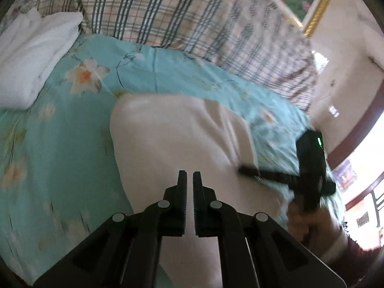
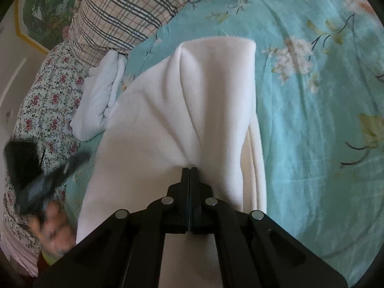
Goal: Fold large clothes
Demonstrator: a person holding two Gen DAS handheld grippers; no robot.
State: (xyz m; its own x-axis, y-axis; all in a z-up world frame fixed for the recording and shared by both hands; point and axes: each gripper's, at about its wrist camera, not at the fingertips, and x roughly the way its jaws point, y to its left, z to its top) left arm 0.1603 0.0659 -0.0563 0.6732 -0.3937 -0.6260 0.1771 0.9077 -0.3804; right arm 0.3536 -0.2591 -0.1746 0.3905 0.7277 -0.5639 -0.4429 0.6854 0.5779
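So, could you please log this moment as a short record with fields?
surface: bed with teal floral sheet
garment: cream cloth, partly folded
right gripper: shut on the cream cloth, pulling up creases
left gripper: slightly open above the cloth, holding nothing
nearby: folded white cloth, plaid quilt

Bed covered by a turquoise floral sheet (image 2: 312,96); plaid quilt (image 1: 192,19) heaped at the far side, beside a small-flowered cover (image 2: 48,96). Cream wall (image 1: 348,67) carries a gold-framed landscape painting (image 2: 40,12). Bright window (image 1: 364,192) at right.
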